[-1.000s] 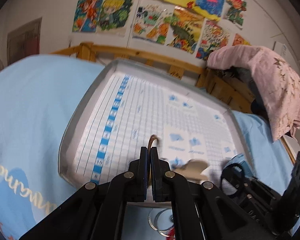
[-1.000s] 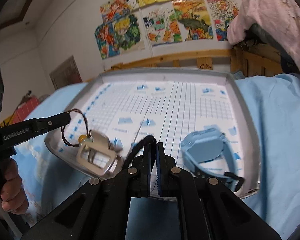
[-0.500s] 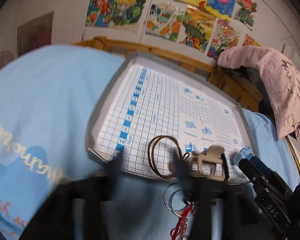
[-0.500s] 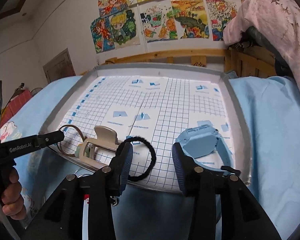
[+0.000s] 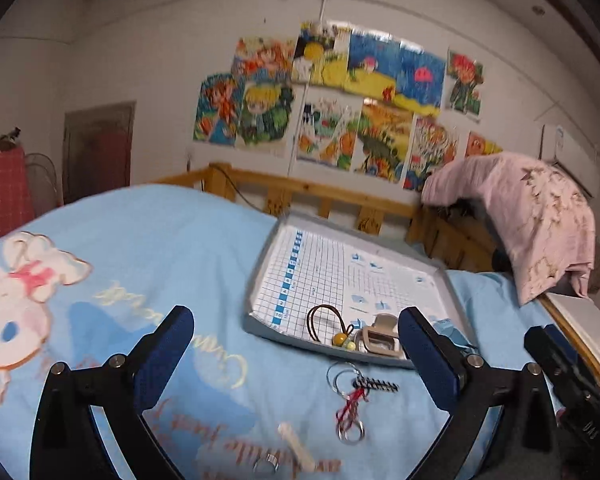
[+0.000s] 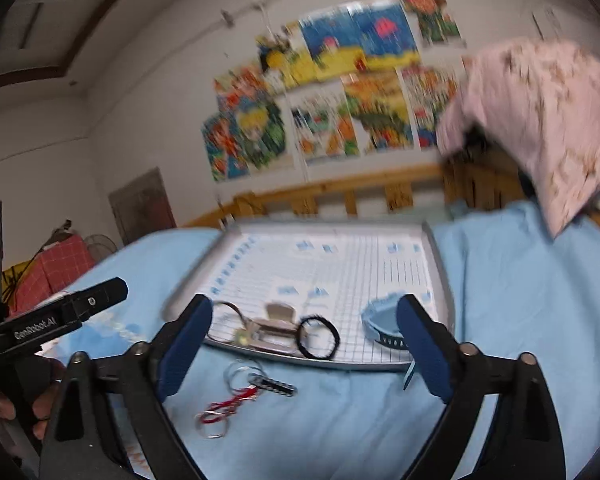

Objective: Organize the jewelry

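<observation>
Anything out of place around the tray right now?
Yes. The silver rings with red cord and a checkered clip lie on the blue blanket, outside the tray. A beige clip and small ring lie nearer.

A light blue bedspread [image 5: 172, 248] printed with a white cartoon rabbit [image 5: 16, 300] and cursive lettering covers the bed, which is edged at the far side by a wooden rail [image 5: 324, 196]. Bright children's drawings [image 5: 340, 108] are stuck on the white wall above the rail, and a pink blanket [image 5: 540, 216] hangs over the rail's right end. Against the left wall stands a dark door [image 5: 98, 148], with a red checked cloth [image 5: 4, 188] near it.
</observation>
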Demonstrator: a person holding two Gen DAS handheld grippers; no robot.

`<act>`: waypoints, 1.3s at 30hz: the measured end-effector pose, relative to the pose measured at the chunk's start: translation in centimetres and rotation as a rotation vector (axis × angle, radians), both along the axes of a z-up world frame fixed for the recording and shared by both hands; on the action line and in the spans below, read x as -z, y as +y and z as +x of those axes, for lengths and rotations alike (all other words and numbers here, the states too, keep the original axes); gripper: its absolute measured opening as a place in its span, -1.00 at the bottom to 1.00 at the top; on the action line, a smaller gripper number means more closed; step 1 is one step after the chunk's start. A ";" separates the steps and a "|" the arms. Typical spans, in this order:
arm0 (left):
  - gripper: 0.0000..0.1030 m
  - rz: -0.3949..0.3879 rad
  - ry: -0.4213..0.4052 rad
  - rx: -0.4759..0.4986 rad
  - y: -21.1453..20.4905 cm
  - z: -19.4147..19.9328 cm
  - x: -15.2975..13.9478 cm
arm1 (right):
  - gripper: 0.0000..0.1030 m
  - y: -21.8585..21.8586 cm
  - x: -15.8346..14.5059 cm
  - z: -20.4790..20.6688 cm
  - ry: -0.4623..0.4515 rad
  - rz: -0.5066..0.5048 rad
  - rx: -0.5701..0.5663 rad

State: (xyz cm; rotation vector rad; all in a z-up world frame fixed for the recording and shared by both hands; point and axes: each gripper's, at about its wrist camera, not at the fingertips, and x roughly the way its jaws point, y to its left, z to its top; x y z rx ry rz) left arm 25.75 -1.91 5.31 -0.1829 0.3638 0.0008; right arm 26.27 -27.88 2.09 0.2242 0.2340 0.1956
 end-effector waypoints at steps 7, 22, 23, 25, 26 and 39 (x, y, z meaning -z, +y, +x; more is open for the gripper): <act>1.00 0.065 -0.049 0.014 0.5 -7.3 0.4 | 0.97 0.4 -1.7 -7.1 -0.073 0.012 0.019; 1.00 0.031 0.004 -0.025 3.4 -15.5 5.1 | 0.97 2.2 2.7 -16.5 0.006 -0.066 0.007; 1.00 0.022 0.022 -0.024 3.7 -15.4 5.4 | 0.97 2.3 2.8 -17.0 0.012 -0.072 0.002; 1.00 -0.009 0.061 -0.025 4.3 -15.3 6.1 | 0.97 2.7 2.8 -17.6 0.022 -0.088 0.003; 1.00 -0.027 0.082 -0.028 4.6 -15.2 6.4 | 0.97 2.9 2.9 -17.9 0.029 -0.102 0.007; 1.00 -0.011 0.123 -0.021 4.2 -15.5 7.6 | 0.97 4.5 3.7 -19.0 0.078 -0.253 0.082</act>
